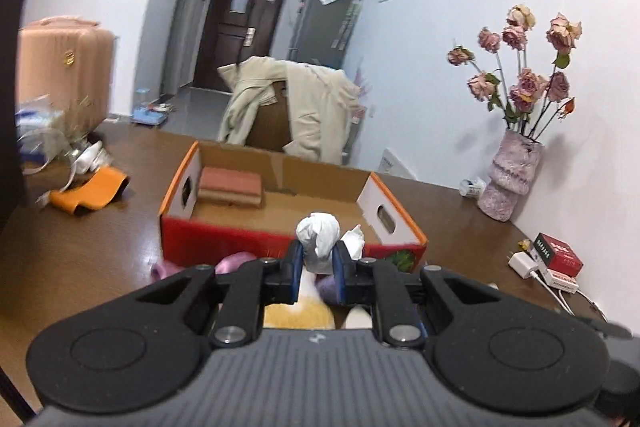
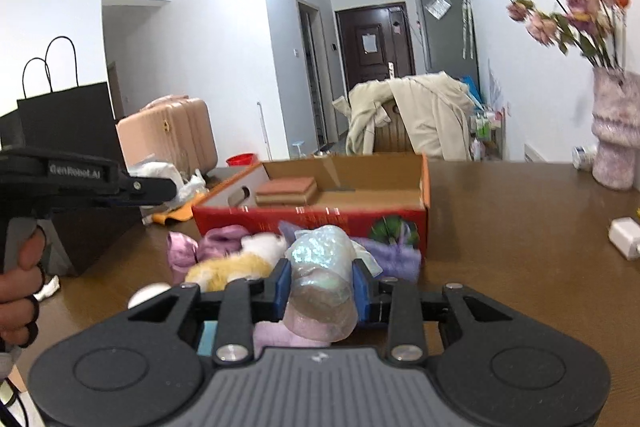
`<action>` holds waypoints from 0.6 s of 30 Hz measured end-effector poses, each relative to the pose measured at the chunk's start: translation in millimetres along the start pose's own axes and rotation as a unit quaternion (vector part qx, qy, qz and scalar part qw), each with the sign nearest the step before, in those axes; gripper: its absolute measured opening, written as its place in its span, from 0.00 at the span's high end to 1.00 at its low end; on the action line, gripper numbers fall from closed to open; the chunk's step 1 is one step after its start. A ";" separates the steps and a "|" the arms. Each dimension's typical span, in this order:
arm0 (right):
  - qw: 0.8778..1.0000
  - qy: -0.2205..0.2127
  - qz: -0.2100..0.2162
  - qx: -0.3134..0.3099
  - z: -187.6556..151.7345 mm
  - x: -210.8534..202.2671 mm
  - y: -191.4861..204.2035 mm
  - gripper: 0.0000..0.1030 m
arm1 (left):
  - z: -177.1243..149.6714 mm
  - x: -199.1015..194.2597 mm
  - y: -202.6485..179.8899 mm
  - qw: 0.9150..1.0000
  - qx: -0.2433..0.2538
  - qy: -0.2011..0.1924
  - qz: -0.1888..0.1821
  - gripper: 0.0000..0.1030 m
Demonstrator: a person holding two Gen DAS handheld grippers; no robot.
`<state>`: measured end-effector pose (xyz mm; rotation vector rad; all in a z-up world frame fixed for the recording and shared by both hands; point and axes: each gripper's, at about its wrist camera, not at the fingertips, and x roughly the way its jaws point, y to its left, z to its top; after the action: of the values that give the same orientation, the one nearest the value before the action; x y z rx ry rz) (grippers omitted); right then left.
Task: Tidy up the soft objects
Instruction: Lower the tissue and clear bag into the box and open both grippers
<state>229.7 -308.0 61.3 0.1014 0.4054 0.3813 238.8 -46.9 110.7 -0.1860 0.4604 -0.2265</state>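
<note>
My left gripper (image 1: 318, 249) is shut on a white soft bundle (image 1: 318, 227), held up in front of the red front wall of an open cardboard box (image 1: 260, 239). A folded reddish-brown cloth (image 1: 230, 187) lies in the box's far left corner. My right gripper (image 2: 320, 267) is shut on a soft bundle in shiny clear wrap (image 2: 320, 251), raised before the same box (image 2: 320, 221). On the table below lie a yellow-and-white plush toy (image 2: 240, 259) and purple soft items (image 2: 224, 237), (image 2: 394, 255). The left gripper's body (image 2: 120, 183) and the hand (image 2: 20, 279) holding it show at the left of the right wrist view.
A pink vase of dried roses (image 1: 512, 179), a white charger (image 1: 524, 263) and a small red box (image 1: 560, 251) stand at the table's right by the wall. An orange item (image 1: 92, 191) lies left of the box. A black paper bag (image 2: 68, 131) stands at the left edge.
</note>
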 end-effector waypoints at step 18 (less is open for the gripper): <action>0.985 0.161 -0.065 -0.008 152.3 312.4 -94.5 0.67 | 104.7 321.2 37.5 0.979 0.108 0.165 0.046 0.82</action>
<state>588.6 -279.4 70.4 -0.0037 0.7250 0.2722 573.3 -80.5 60.2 0.0878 0.7673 -0.2157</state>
